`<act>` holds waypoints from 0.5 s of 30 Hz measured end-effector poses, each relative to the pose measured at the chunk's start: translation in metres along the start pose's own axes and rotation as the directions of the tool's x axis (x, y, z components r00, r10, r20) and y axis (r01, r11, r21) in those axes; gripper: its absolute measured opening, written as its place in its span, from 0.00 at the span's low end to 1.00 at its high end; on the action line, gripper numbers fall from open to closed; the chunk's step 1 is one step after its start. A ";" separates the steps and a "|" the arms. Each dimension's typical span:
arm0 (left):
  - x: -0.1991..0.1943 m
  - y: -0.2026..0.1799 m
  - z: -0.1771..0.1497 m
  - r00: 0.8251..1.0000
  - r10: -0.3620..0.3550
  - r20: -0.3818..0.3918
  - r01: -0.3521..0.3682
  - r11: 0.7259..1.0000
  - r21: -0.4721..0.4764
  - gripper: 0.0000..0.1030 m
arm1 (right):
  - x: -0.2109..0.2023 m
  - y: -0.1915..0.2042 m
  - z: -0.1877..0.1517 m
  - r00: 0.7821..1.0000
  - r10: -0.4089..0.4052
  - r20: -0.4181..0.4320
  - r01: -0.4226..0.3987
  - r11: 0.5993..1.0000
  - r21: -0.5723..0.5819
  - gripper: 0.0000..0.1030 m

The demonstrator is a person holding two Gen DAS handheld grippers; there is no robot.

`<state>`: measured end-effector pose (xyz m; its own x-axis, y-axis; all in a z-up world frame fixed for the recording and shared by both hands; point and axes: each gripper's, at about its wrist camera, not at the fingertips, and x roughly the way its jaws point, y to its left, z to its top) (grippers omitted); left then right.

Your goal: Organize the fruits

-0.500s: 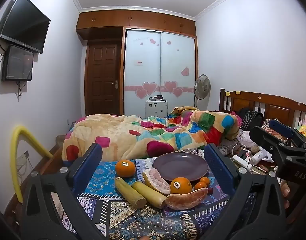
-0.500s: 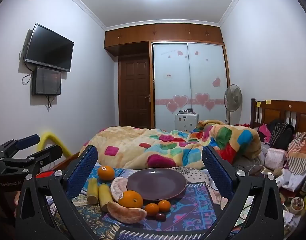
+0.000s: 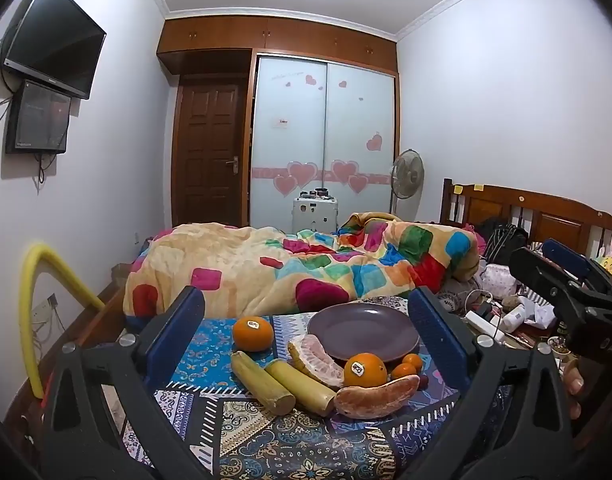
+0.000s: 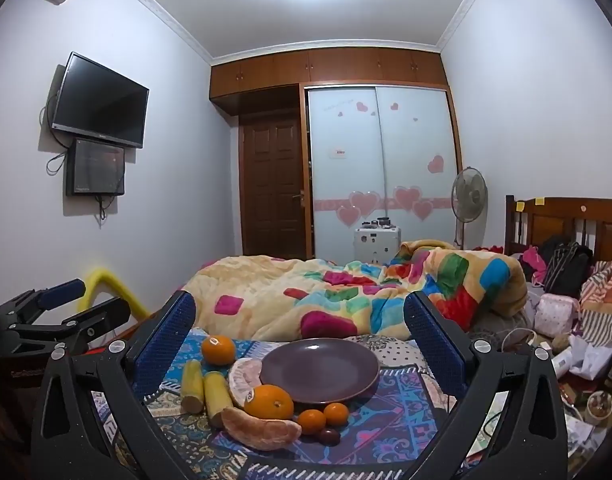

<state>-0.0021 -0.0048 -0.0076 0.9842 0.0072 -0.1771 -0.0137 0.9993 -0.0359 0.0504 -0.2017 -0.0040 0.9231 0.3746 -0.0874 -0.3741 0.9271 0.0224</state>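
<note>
Purple plate (image 4: pixel 320 372) sits bare at the middle of the patterned cloth (image 4: pixel 390 412) on the bed (image 4: pixel 306 292); nothing is on it. All the fruit lies on the cloth around its left and near rim:
- near orange (image 4: pixel 269 401) touching the plate's near-left rim
- far orange (image 4: pixel 218 350) toward the cloth's far left corner, apart from the plate
- two yellow cane pieces (image 4: pixel 204 394) side by side, left of the plate
- two peeled pomelo segments, one (image 4: pixel 244 374) against the left rim, one (image 4: pixel 260 432) nearest the front edge
- two small tangerines (image 4: pixel 324 418) and a dark grape (image 4: pixel 329 436) at the near rim

Judgement: task not yet begun; every piece is left to move.

Left tongs (image 3: pixel 306 344) and right tongs (image 4: pixel 298 344) both released, spread wide, empty, held short of the fruit.
</note>
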 end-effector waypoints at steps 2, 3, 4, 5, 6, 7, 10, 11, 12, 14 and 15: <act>0.005 0.012 0.004 1.000 0.002 -0.005 -0.002 1.000 -0.016 1.00 | 0.002 0.002 0.000 1.000 0.001 -0.001 -0.001 1.000 -0.003 1.00; 0.005 0.012 0.004 1.000 0.003 -0.003 -0.003 1.000 -0.017 1.00 | 0.003 0.002 -0.001 1.000 0.001 0.000 -0.001 1.000 -0.003 1.00; 0.006 0.012 0.006 1.000 0.003 -0.007 -0.003 1.000 -0.015 1.00 | 0.005 0.003 -0.001 1.000 0.001 0.000 -0.001 1.000 -0.005 1.00; 0.005 0.012 0.006 1.000 0.002 -0.006 -0.003 1.000 -0.015 1.00 | 0.005 0.002 -0.001 1.000 0.000 0.000 0.000 1.000 -0.003 1.00; 0.005 0.013 0.006 1.000 0.003 -0.006 -0.003 1.000 -0.016 1.00 | 0.005 0.000 0.000 1.000 0.001 0.001 -0.001 1.000 0.000 1.00; 0.005 0.013 0.006 1.000 0.003 -0.006 -0.003 1.000 -0.017 1.00 | 0.004 -0.001 0.000 1.000 0.003 0.001 -0.003 1.000 0.001 1.00; 0.005 0.012 0.005 1.000 0.003 -0.006 -0.003 1.000 -0.018 1.00 | 0.000 0.005 -0.001 1.000 0.003 0.004 -0.003 1.000 0.002 1.00; 0.005 0.012 0.005 1.000 0.003 -0.006 -0.003 1.000 -0.018 1.00 | 0.000 0.005 -0.001 1.000 0.003 0.004 -0.003 1.000 0.003 1.00; 0.005 0.012 0.005 1.000 0.002 -0.006 -0.002 1.000 -0.017 1.00 | 0.000 0.006 -0.001 1.000 0.003 0.004 -0.003 1.000 0.002 1.00; 0.006 0.011 0.005 1.000 0.004 -0.006 -0.004 1.000 -0.017 1.00 | 0.000 0.005 -0.002 1.000 0.004 0.005 -0.004 1.000 0.004 1.00; 0.006 0.012 0.005 1.000 0.003 -0.006 -0.003 1.000 -0.016 1.00 | 0.000 0.005 -0.002 1.000 0.004 0.005 -0.004 1.000 0.003 1.00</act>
<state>0.0041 0.0071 -0.0044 0.9831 0.0101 -0.1828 -0.0198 0.9985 -0.0514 0.0481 -0.1975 -0.0058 0.9219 0.3785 -0.0822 -0.3777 0.9256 0.0260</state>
